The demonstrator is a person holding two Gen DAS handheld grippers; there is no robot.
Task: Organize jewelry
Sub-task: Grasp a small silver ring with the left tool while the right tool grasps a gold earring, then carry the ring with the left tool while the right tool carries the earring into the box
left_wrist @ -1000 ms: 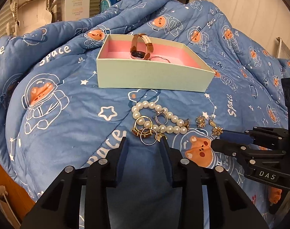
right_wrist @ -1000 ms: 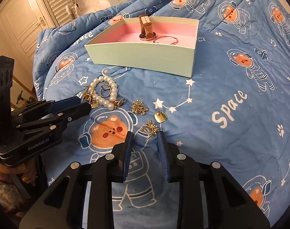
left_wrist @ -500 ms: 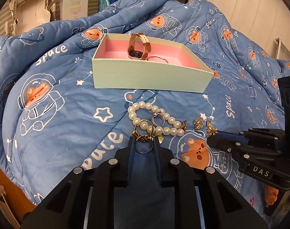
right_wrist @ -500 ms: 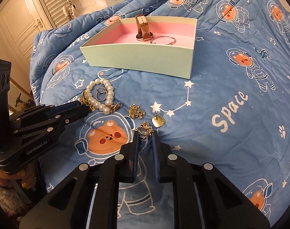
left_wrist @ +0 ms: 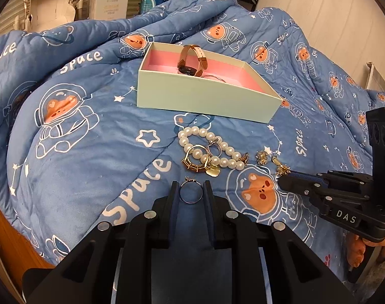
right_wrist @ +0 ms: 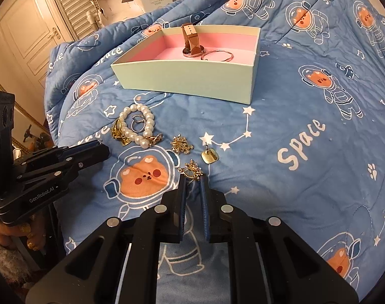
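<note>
Your left hand-held gripper (left_wrist: 191, 190) pinches a thin silver ring (left_wrist: 191, 193) between its fingertips, just off the blue quilt (left_wrist: 91, 136), near the pearl bracelet (left_wrist: 210, 149). Gold rings (left_wrist: 193, 163) and a heart charm (left_wrist: 212, 171) lie against the pearls. Your right hand-held gripper (right_wrist: 192, 182) is narrowed on a gold spiky earring (right_wrist: 192, 171) at its tips; whether the earring is lifted, you cannot tell. Just beyond sit a second spiky earring (right_wrist: 181, 145) and a square gold stud (right_wrist: 209, 155), apart from each other. Farther back, the pale green box (right_wrist: 187, 79) with pink lining holds a brown-strapped watch (right_wrist: 191, 41) and a thin bangle (right_wrist: 217, 55), touching.
</note>
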